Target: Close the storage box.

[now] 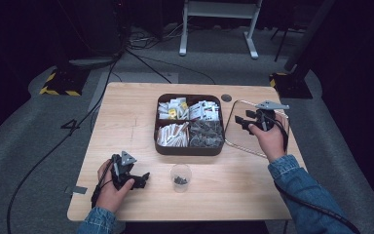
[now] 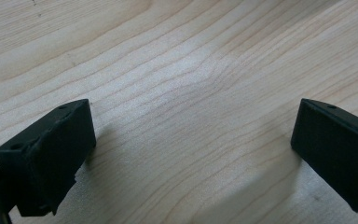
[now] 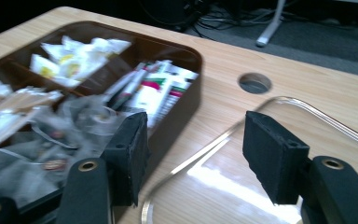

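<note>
**Right tongs over the clear lid, left tongs idle on the worktop**

I find my right tongs point(image 1: 245, 122) held above the clear lid point(image 1: 238, 139), which lies flat on the worktop point(image 1: 126, 117) just beside the right wall of the brown tray point(image 1: 189, 150). Its long axis runs from the near side of the worktop to the far side, roughly in line with the tray's right wall. In the right gripper view the tongs point(image 3: 193, 154) stand partly open, with nothing between them; the lid's raised rim point(image 3: 177, 175) passes under the gap. The tongs point left, towards the tray.

The tray has four compartments, all holding packets; the near right one holds dark wrapped pieces point(image 1: 205, 134). A round hole point(image 1: 226, 98) in the worktop lies just beyond the lid's far left corner.

My left tongs point(image 1: 143, 179) rest low at the near left of the worktop, pointing right towards a small clear cup point(image 1: 180, 176) with dark bits in its bottom. In the left gripper view these tongs point(image 2: 193, 154) stand wide open over bare wood, holding nothing.

Open room: the left half of the worktop is bare, as is the near strip right of the cup. The lid's right side lies near the worktop's right edge.
</note>
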`<action>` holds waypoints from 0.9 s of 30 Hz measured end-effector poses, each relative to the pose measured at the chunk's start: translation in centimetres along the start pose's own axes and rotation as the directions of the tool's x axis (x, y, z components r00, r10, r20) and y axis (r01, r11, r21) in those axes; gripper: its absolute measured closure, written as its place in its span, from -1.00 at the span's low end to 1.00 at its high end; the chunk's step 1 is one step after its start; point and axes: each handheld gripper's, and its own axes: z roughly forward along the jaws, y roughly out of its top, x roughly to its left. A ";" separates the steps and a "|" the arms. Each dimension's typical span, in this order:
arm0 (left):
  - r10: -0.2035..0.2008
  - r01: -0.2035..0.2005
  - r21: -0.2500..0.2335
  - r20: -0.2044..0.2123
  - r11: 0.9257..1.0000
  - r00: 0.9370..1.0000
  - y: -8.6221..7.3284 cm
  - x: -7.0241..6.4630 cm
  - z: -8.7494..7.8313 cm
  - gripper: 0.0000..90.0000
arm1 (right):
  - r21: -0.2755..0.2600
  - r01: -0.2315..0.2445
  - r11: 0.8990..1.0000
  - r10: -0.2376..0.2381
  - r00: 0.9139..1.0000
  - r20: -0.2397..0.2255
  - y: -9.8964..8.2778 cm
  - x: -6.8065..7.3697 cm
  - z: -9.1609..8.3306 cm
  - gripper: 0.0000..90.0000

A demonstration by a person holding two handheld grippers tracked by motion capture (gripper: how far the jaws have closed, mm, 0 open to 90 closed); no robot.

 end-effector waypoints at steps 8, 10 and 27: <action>0.001 -0.001 0.000 -0.004 1.000 1.000 0.0 0.0 0.0 -1.00 | 0.020 -0.013 1.000 0.012 0.998 0.067 -0.9 -2.6 0.9 -0.11; -0.007 0.007 -0.004 -0.008 1.000 1.000 0.0 0.0 0.0 -1.00 | 0.024 -0.010 1.000 0.008 0.996 0.089 -1.4 -3.3 1.1 -0.12; -0.010 0.010 -0.003 -0.010 1.000 1.000 0.0 0.0 0.0 -1.00 | 0.089 -0.118 0.989 0.096 0.971 0.219 -5.2 -7.7 2.2 -0.22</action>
